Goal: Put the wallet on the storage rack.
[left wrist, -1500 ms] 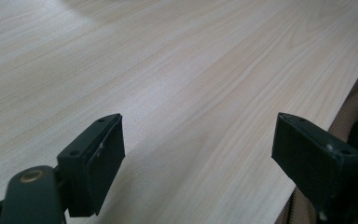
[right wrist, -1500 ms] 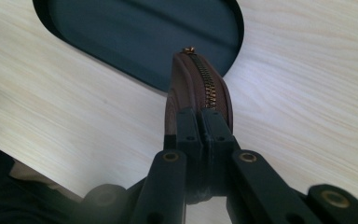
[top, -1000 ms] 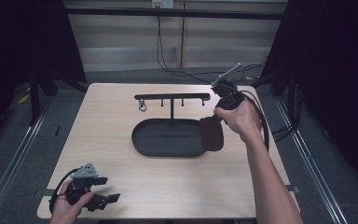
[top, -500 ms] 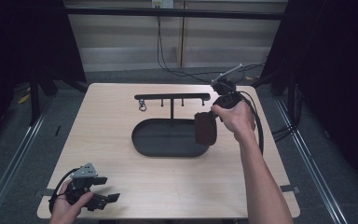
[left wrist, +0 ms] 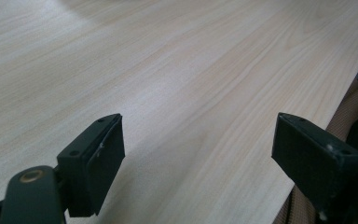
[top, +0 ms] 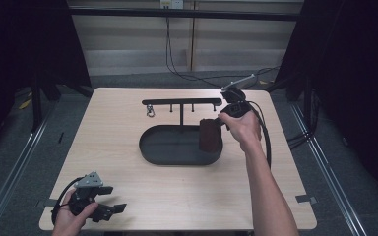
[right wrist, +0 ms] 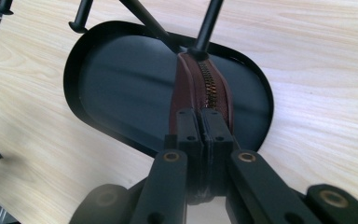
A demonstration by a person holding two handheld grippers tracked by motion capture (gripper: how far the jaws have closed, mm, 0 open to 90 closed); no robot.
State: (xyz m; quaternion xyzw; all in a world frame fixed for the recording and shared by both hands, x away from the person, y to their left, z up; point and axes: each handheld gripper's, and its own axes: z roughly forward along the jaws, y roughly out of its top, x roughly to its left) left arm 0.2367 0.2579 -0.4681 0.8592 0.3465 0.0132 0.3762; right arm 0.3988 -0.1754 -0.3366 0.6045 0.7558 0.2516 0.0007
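Pale wood covers the one table [top: 177, 196] before me, with dark floor around it. On it sits one black oval tray [top: 170, 147] with a T-shaped rack [top: 182, 103] rising from its far side; something small hangs from the rack's left end, too small to name. My right gripper [right wrist: 200, 126] has its fingers clamped tight on one brown zippered pouch [top: 209, 136], held upright over the tray's right end. My left gripper [left wrist: 198, 154], near the table's front-left corner, has its fingers spread wide over bare wood.
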